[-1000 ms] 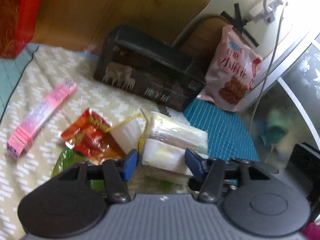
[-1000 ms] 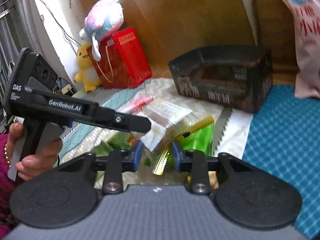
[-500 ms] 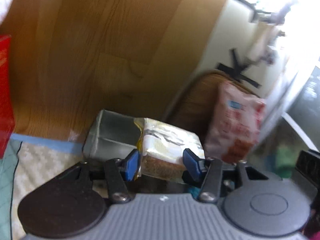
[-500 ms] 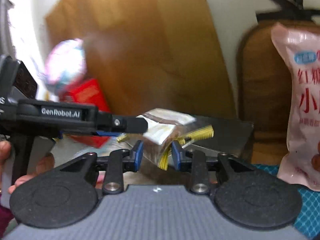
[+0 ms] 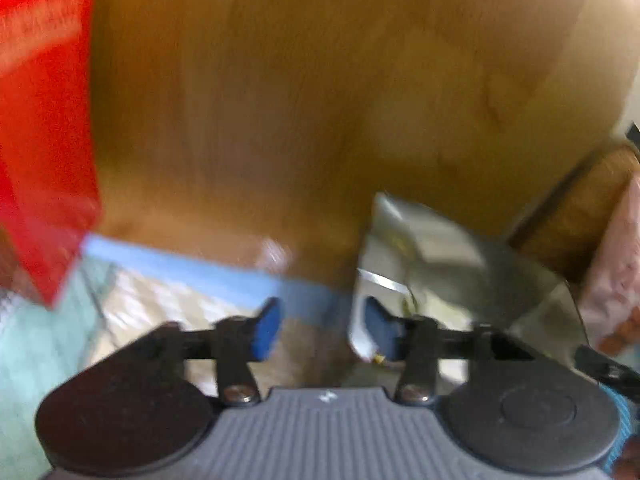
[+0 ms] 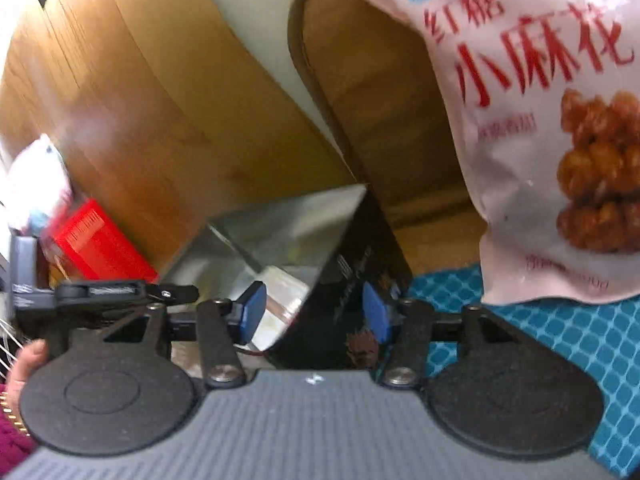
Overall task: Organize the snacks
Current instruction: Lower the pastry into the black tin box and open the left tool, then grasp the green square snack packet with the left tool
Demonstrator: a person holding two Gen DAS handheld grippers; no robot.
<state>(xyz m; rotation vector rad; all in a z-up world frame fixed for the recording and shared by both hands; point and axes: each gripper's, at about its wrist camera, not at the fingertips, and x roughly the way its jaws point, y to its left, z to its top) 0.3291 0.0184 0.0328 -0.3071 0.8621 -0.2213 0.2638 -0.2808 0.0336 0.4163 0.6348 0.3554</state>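
Snack packet released

Both the left tool [image 5: 320, 326] and the right tool [image 6: 312, 312] are now empty; right jaws have just opened, left just narrowed, by the dark box [image 6: 360, 280].

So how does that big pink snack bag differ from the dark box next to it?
The pink snack bag is soft, pale and stands upright against the wooden chair back; the dark box is stiff, with straight edges, and sits lower. The bag is sealed, with red writing and a picture of brown twists; the box is open on top, showing a shiny silver lining. Both rest at the far edge, by the wooden panel.
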